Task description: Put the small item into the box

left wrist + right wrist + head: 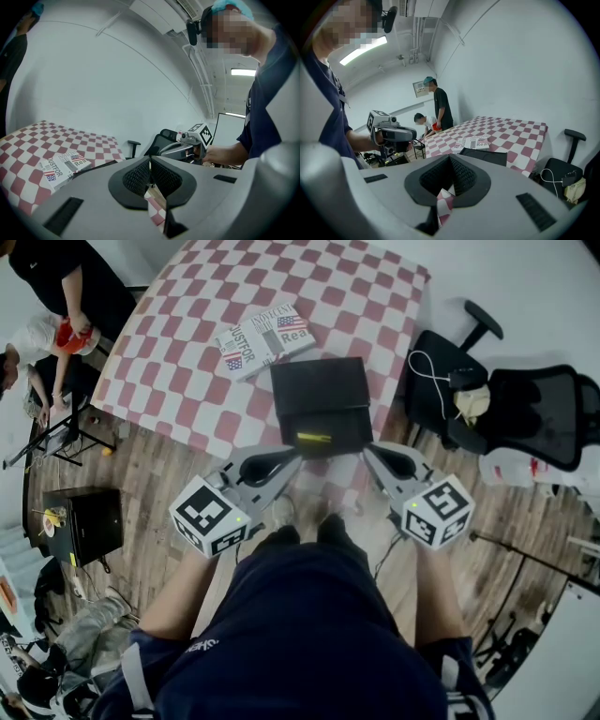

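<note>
Box [322,404]: black, rectangular, at the near edge of the red-and-white checkered table [178,371], straight ahead of me and between the noses of the two grippers. The head view shows it as two dark panels, one behind the other, and I cannot tell whether that is a lid folded open. The only thing I see on it is a small yellow item [314,438], thin and elongated, lying crosswise on the front panel, left of its middle. It is too small to identify further. Left gripper [292,458] [150,161] is close to the box's near-left corner with its tip pointing inward, near the yellow item but apart from it. In the left gripper view its ribbed black pads meet at the tip with nothing between them. Right gripper [368,450] [450,160] is close to the near-right corner, on the far side of the front panel from the yellow item. In its own view the jaws are likewise pressed together and empty. A printed booklet [264,339] lies flat on the cloth just beyond the box's far-left corner. A black office chair [525,409] stands to the right of the table.
</note>
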`<state>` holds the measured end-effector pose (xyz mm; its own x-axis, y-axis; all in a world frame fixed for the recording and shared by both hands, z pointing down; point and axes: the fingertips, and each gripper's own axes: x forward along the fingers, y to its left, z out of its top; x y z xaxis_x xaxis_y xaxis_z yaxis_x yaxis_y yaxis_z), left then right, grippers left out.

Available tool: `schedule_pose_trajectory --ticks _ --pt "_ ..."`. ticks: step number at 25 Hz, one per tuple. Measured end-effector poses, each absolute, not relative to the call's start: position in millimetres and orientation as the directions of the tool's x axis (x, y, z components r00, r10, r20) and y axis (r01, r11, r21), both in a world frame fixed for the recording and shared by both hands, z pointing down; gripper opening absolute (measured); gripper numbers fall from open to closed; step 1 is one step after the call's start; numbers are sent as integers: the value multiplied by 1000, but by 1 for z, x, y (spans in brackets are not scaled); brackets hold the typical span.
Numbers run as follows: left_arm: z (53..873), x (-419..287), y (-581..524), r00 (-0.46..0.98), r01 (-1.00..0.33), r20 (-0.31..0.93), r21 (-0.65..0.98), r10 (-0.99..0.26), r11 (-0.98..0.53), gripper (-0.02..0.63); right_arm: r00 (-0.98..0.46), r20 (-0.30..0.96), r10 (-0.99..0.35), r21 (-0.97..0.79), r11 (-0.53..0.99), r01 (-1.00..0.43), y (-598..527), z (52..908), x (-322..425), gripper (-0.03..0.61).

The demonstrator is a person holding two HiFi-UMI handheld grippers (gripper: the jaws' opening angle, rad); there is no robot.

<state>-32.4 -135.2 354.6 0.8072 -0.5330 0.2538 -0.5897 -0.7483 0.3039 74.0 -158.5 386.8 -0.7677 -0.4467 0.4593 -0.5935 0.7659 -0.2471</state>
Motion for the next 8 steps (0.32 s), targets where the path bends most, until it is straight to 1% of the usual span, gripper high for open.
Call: schedule_pose_trajectory --ticks 8 --pt "356 -31 -140 807 -591 254 316 -534 -742 38 -768 472 -433 -249 770 -588 -162 389 72 15"
